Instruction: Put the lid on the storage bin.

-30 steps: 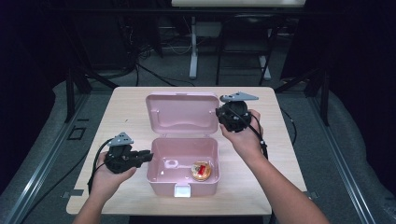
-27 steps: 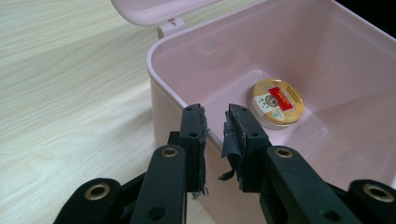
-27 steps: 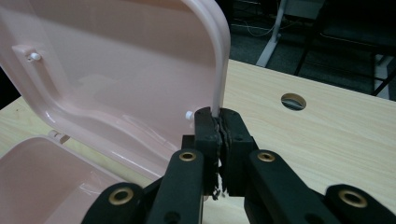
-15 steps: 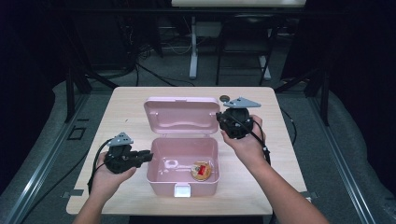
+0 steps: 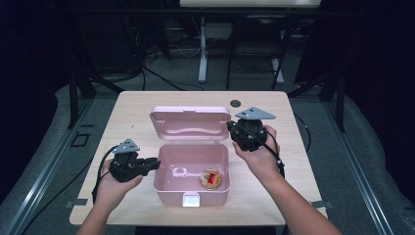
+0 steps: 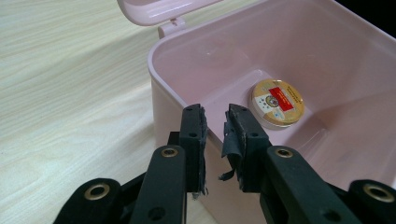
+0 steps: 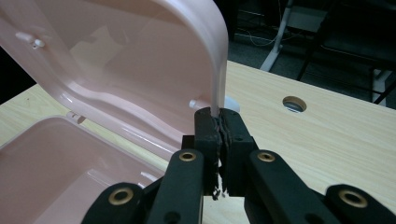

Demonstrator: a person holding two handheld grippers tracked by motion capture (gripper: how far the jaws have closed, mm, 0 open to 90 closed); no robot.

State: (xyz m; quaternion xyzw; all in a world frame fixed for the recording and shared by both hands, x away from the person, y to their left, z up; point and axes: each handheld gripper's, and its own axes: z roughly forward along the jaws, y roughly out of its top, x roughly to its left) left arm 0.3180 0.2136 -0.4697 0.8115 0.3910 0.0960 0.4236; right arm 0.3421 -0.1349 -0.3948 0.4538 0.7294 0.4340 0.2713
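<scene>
A pink plastic box stands open mid-table, its hinged lid tilted up behind it. On the box floor lies a round gold tin with a red label. My left gripper comes in from the left and is shut on the box's left wall, one jaw outside and one inside. Over at the lid's right edge, my right gripper is shut on the lid's rim, which runs down between its pads.
The light wooden table has a round cable hole behind the lid. Bare tabletop lies left and right of the box. Dark floor, cables and a white desk leg lie beyond the far edge.
The right gripper has come slightly toward the near side with the lid's rim, and the lid has tipped a little more upright. The left gripper and box stay put.
</scene>
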